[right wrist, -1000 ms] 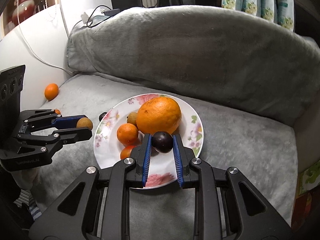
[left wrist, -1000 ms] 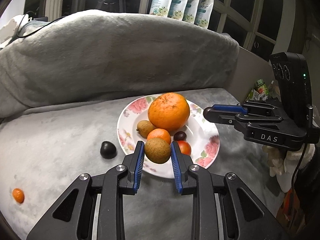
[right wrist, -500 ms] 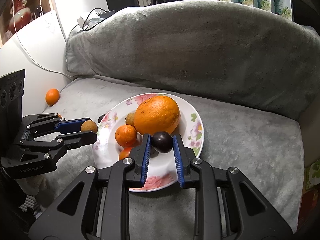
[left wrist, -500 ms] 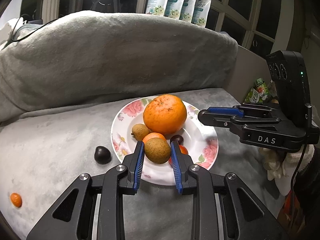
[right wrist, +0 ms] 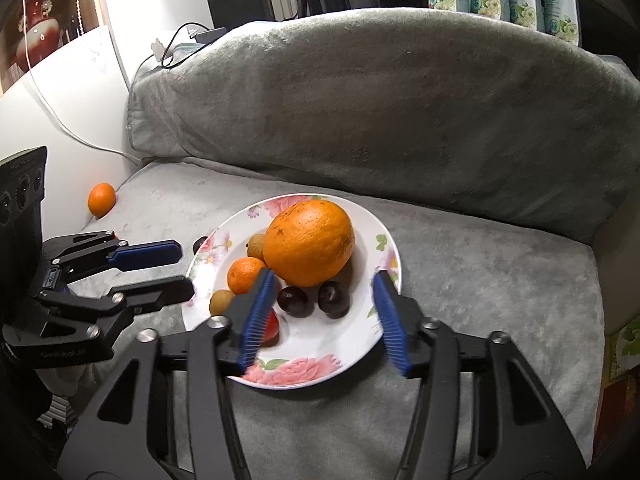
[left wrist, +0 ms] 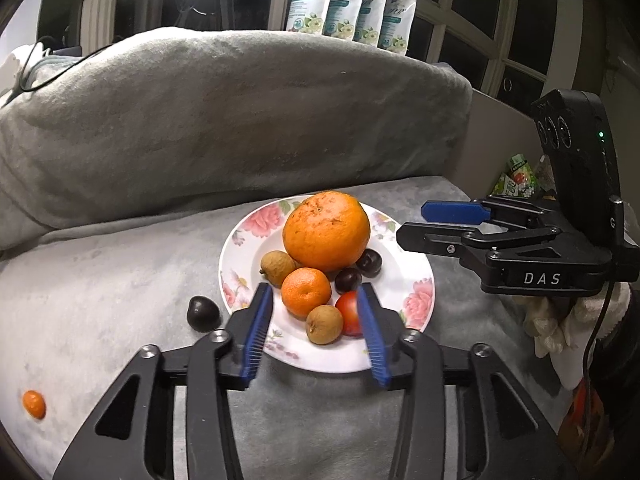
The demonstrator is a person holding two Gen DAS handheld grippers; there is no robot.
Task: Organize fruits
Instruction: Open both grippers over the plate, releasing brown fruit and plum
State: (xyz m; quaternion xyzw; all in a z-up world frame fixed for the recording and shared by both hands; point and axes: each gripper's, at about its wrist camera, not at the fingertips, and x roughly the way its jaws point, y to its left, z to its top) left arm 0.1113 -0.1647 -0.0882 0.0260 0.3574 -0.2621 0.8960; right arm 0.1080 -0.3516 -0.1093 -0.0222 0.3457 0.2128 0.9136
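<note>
Grey plush covers the sofa seat (left wrist: 120, 280) where I have the floral plate (left wrist: 416, 280) sitting, and both of my tools hang over its near rim. My left hand-held gripper (left wrist: 316, 332) is released, its blue pads spread wide with nothing between them; the brown longan (left wrist: 324, 324) lies on the plate in that gap, touching neither pad as far as I can see, just beside a red cherry tomato (left wrist: 348, 314). My right hand-held gripper (right wrist: 326, 316) is likewise spread and empty, and two dark plums (right wrist: 294, 301) sit side by side on the plate between its pads, apart from both. The big orange (left wrist: 326, 236) fills the back of the plate, with a small mandarin (left wrist: 306, 291) in front of it and a second longan (left wrist: 277, 267) to its left, both touching or nearly touching it. Off the plate, a dark fruit (left wrist: 203, 313) rests on the seat just beside the left rim, and an orange fruit (left wrist: 33, 404) lies well apart at the far left of the seat. From the right wrist camera I see a loose mandarin (right wrist: 102, 199) at the seat's far left corner, against the white wall (right wrist: 80, 92). Behind everything rises the grey back cushion (right wrist: 380, 100).
</note>
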